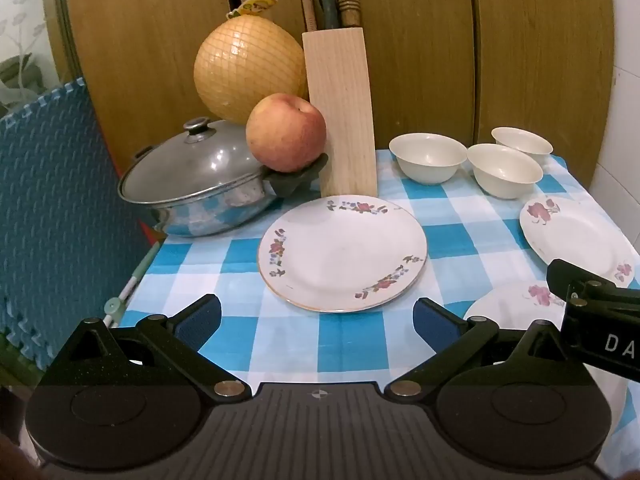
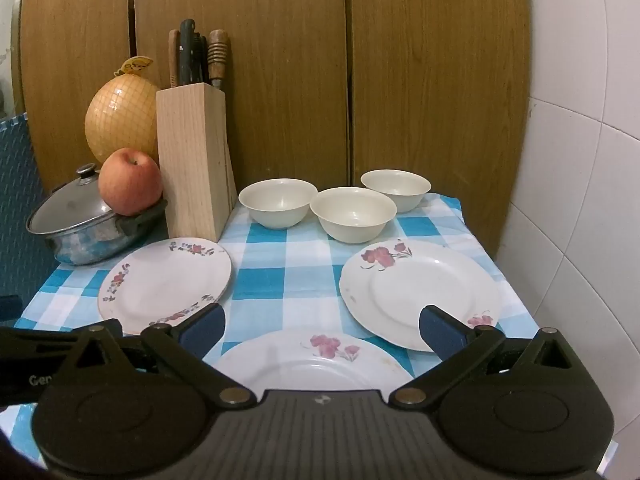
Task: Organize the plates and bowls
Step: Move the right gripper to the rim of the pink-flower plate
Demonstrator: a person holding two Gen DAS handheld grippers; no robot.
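Three cream bowls [image 2: 278, 202] [image 2: 353, 213] [image 2: 395, 190] stood upright, empty, clustered at the back, you had three white floral plates lying flat and apart in front, left plate [image 2: 164, 284], right plate [image 2: 420, 292], nearest plate [image 2: 312, 360].

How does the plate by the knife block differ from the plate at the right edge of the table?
The plate by the knife block has small multicoloured flower sprays spaced around its rim and a thin gold edge; the right-edge plate has larger pink-red flowers at two spots and no gold edge that I can see. The first sits near the pot, the second near the tiled wall. Both lie flat, empty, on the checked cloth.
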